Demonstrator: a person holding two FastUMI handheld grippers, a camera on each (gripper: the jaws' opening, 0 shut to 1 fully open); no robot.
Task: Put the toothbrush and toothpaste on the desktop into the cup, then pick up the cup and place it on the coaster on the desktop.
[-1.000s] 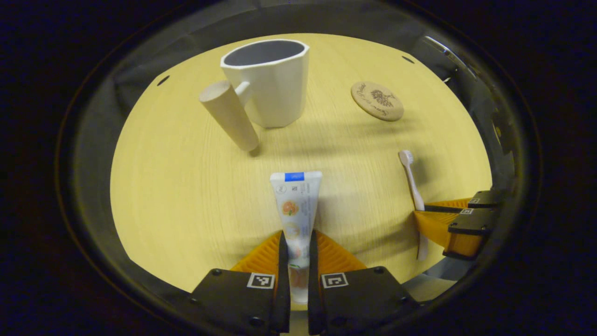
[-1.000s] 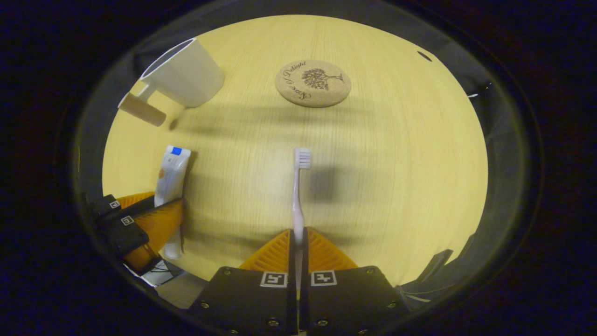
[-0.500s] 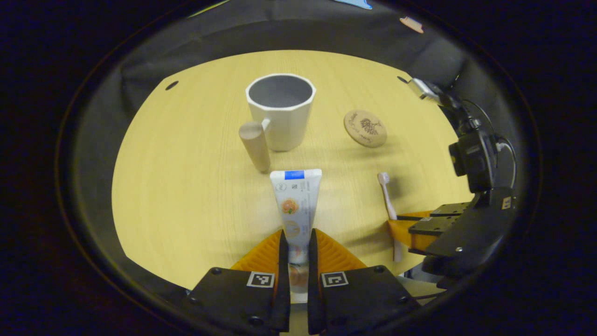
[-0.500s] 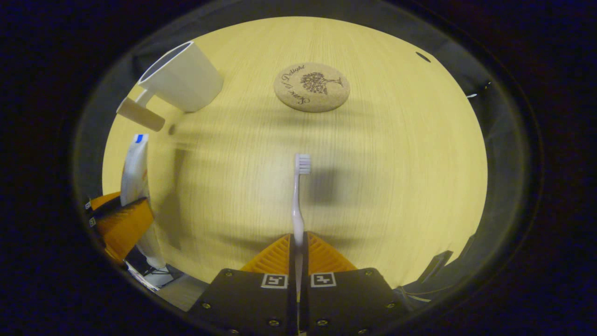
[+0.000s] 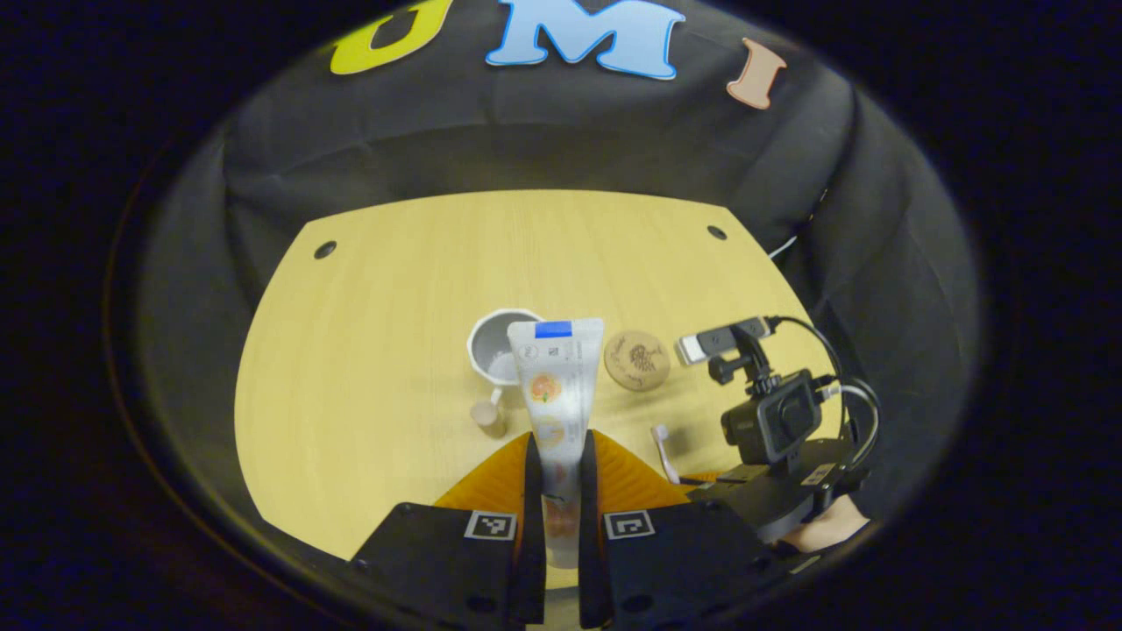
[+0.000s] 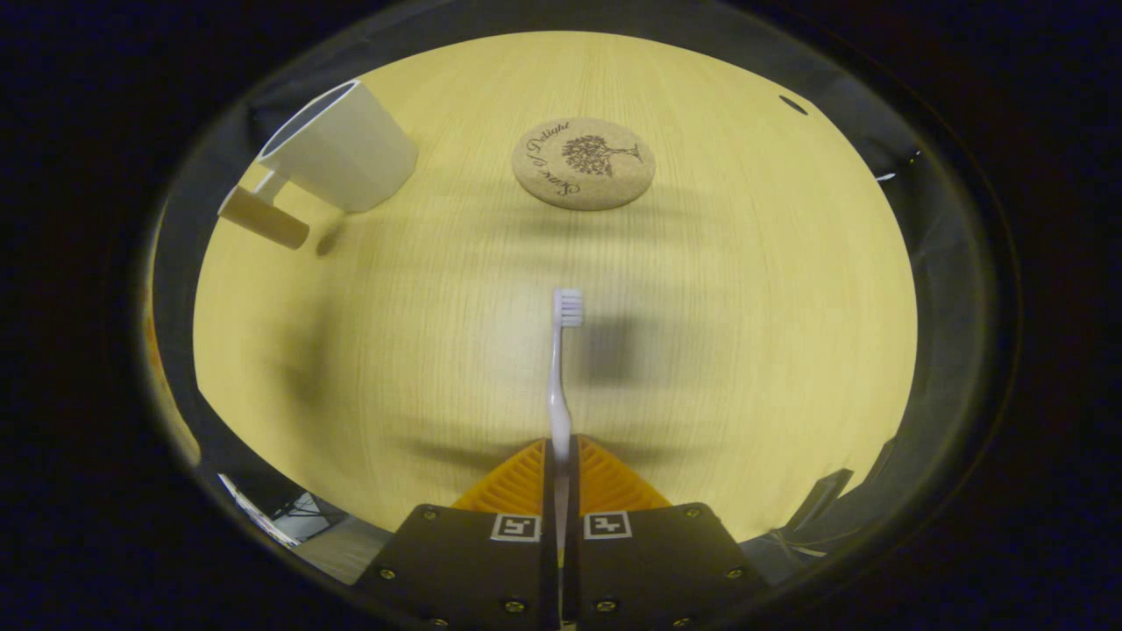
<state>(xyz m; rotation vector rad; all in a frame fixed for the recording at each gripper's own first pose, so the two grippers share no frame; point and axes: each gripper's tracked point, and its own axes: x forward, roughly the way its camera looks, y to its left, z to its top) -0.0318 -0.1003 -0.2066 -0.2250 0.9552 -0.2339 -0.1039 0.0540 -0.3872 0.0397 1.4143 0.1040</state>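
Both sets of jaws are clamped: the left gripper (image 5: 555,473) holds the toothpaste (image 5: 556,386) high above the bench (image 5: 368,350), the right gripper (image 6: 561,473) the toothbrush (image 6: 561,368). From such height, the tube may miss the small cup (image 5: 496,347) or tip it

From my left hand-held gripper (image 5: 556,456) I look down on the table (image 5: 377,289): the cup (image 5: 496,348) stands near the middle, its handle (image 5: 485,413) on the near side, and the coaster (image 5: 637,359) lies just right of it, apart. The toothpaste (image 5: 555,386) sits between my fingers, its far end overlapping the cup's right rim. From my right hand-held gripper (image 6: 561,456), the toothbrush (image 6: 561,368) points ahead toward the coaster (image 6: 583,163), with the cup (image 6: 337,149) far left.
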